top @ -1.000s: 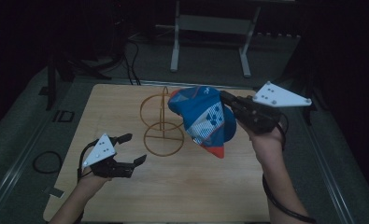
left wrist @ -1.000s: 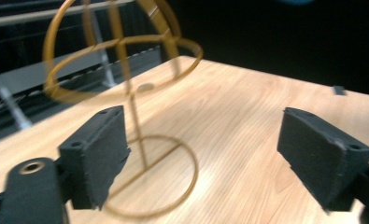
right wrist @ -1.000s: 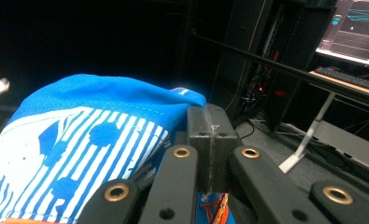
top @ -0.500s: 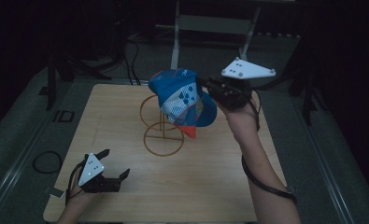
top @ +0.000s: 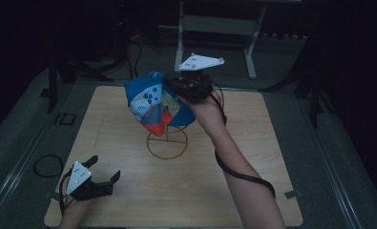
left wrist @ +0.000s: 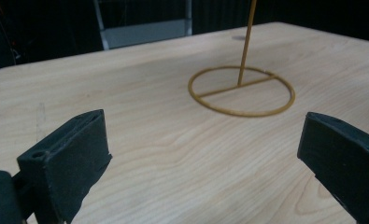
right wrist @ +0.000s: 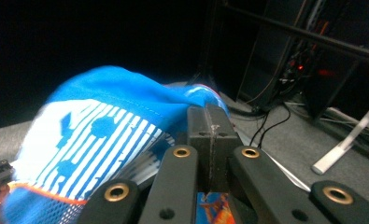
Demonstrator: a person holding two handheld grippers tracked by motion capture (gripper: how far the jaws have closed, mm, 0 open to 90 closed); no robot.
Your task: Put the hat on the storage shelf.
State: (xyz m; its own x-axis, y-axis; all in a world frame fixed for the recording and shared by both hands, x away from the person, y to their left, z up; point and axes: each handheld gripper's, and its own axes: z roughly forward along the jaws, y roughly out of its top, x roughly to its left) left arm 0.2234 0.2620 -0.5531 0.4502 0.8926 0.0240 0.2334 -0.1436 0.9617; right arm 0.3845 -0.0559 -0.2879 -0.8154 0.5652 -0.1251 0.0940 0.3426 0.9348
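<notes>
Item one: the blue cap [top: 157, 102], patterned with white stripes, blue spots and an orange-red patch. You are holding it up in the air over the wire stand [top: 167, 140], above the middle of the wooden table [top: 253, 191]. In the high view the cap is hanging over the stand's upright rod and covering its top; whether it is touching the rod cannot be told.

Item two: your right gripper [top: 183, 86]. You are pinching the cap's fabric with it, the two black jaws pressed together with cloth caught between them, as the right gripper view [right wrist: 210, 126] is showing close up. Your forearm is reaching in from the table's near edge, with the cable looping beneath it.

Item three: your left gripper [top: 100, 179]. You are keeping it low at the near left corner of the table, well apart from the stand. Its jaws have just been opening and are standing wide, with nothing between them; in the left gripper view [left wrist: 196, 154] they are framing bare wood, with the stand's ring base [left wrist: 241, 91] lying farther off.
</notes>
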